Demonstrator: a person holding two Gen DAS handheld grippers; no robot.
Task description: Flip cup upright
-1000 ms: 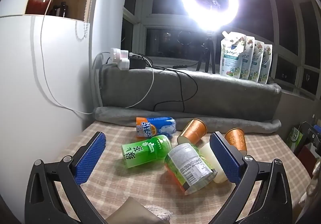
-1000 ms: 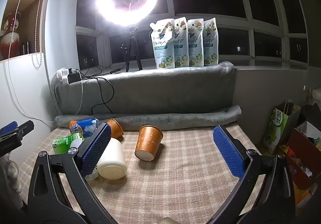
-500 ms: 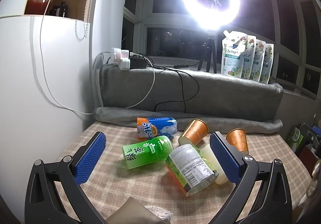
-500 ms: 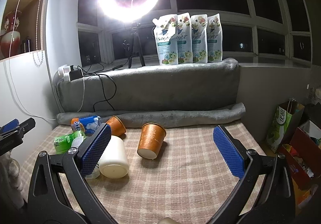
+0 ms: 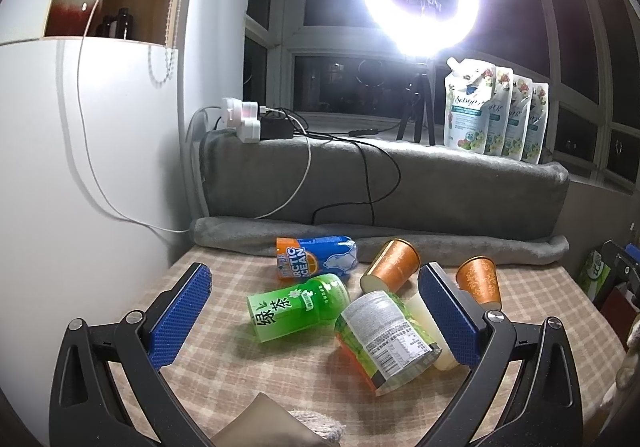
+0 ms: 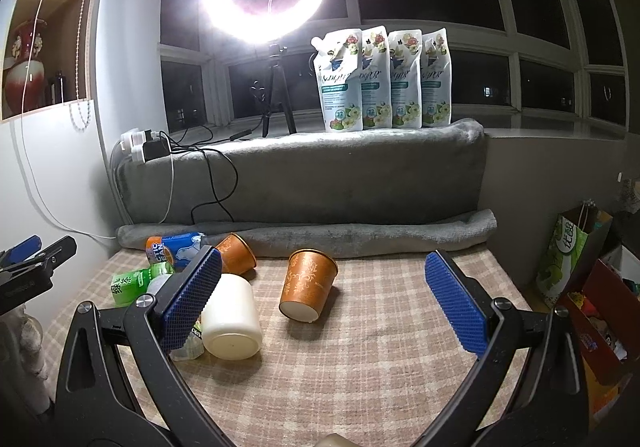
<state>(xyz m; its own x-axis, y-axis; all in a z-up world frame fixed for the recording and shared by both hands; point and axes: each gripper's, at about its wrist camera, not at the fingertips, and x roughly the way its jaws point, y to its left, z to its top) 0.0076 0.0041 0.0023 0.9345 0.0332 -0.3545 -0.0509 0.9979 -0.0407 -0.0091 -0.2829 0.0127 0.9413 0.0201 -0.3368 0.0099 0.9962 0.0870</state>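
Note:
Two orange patterned paper cups lie on their sides on the checked tablecloth. One cup (image 6: 306,287) lies mid-table with its base toward me; it also shows in the left wrist view (image 5: 480,281). The other cup (image 6: 236,259) lies farther back left and shows in the left wrist view (image 5: 390,267). My right gripper (image 6: 324,307) is open and empty, held above the table in front of the nearer cup. My left gripper (image 5: 316,315) is open and empty, over the bottles at the left.
A cream cup (image 6: 230,321) lies on its side by my right gripper's left finger. A green tea bottle (image 5: 298,305), a labelled jar (image 5: 384,339) and an orange-blue can (image 5: 316,257) lie tipped. A grey blanket roll (image 6: 320,235) edges the back. Bags (image 6: 576,259) stand right.
Both grippers have drifted slightly forward and the view has shifted a little. Nothing on the table has moved.

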